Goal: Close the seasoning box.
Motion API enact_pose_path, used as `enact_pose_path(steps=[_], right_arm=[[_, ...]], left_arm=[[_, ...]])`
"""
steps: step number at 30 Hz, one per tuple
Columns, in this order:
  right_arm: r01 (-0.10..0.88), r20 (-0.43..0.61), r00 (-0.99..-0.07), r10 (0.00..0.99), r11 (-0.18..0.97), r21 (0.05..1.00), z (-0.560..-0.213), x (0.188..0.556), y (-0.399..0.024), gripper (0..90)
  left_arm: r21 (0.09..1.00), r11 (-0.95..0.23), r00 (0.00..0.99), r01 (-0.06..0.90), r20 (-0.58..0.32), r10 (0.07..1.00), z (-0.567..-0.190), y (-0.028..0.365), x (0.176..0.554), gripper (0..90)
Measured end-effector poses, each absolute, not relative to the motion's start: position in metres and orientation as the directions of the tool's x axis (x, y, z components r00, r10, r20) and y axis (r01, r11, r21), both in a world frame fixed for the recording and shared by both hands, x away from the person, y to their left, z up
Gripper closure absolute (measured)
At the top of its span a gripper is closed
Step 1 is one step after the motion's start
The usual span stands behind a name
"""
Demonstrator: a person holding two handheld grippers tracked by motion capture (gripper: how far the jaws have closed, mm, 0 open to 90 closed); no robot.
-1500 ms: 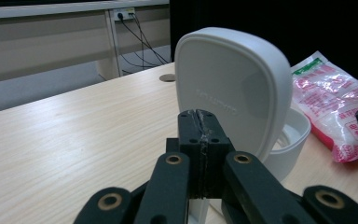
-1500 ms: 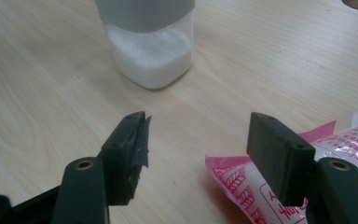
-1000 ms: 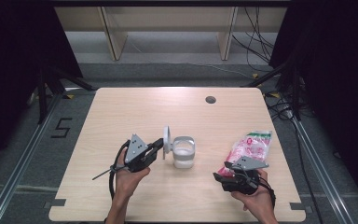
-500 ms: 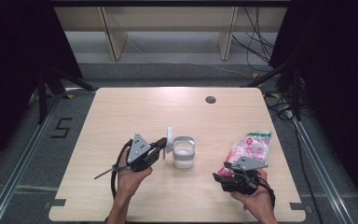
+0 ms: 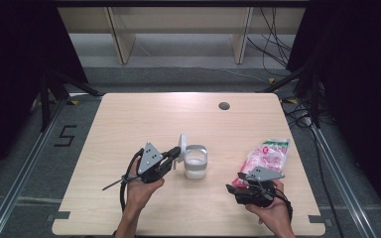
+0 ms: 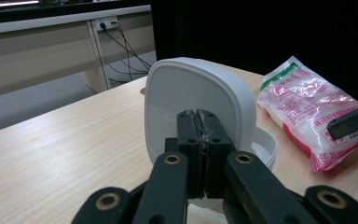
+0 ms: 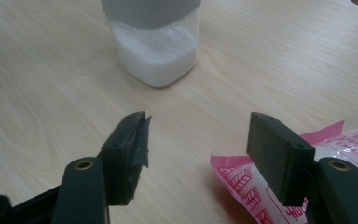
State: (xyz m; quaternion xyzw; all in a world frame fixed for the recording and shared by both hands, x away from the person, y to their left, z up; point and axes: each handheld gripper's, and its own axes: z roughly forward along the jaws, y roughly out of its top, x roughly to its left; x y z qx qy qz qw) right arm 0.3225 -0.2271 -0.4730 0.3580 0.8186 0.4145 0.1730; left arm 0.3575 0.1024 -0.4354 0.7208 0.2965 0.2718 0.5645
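A clear container [image 5: 196, 161] with white powder in its bottom stands mid-table; the right gripper view has it [image 7: 156, 46] straight ahead. Its white hinged lid [image 5: 182, 146] is flipped up on the left side. My left gripper [image 5: 176, 154] is shut, and its tips rest against the lid's face [image 6: 196, 88] in the left gripper view, where the jaws [image 6: 199, 121] are pressed together. A pink and white bag [image 5: 268, 156] lies at the right. My right gripper [image 5: 230, 186] is open at the bag's near corner [image 7: 261, 186], with bare table between its jaws [image 7: 198, 135].
A dark round hole [image 5: 223, 105] sits in the wooden table [image 5: 144, 114] near its far edge. Beyond the table are pale shelf legs and floor cables. Black stand legs [image 5: 54, 84] flank the table's left side.
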Motion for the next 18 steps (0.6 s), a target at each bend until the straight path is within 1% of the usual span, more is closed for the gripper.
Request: enact_pose_path(steps=[7,11,14,17,18], right_arm=[[0.455,0.037,-0.692,0.721,0.395,0.798,-0.472,0.323,-0.227,38.8],[0.448,0.021,-0.687,0.727,0.400,0.799,-0.472,0.322,-0.226,38.8],[0.459,0.036,-0.686,0.727,0.393,0.797,-0.473,0.322,-0.226,38.8],[0.446,0.020,-0.686,0.728,0.398,0.802,-0.473,0.322,-0.226,38.8],[0.448,0.022,-0.685,0.728,0.397,0.801,-0.472,0.322,-0.226,38.8]], left_arm=[[0.974,-0.189,0.680,0.121,0.058,0.731,-0.435,0.099,0.357,87.9],[0.975,-0.190,0.693,0.112,0.060,0.719,-0.436,0.094,0.356,87.6],[0.972,-0.200,0.697,0.121,0.060,0.715,-0.437,0.091,0.356,87.2],[0.972,-0.195,0.696,0.131,0.050,0.717,-0.437,0.089,0.355,86.3],[0.972,-0.188,0.708,0.140,0.034,0.706,-0.437,0.089,0.354,85.3]])
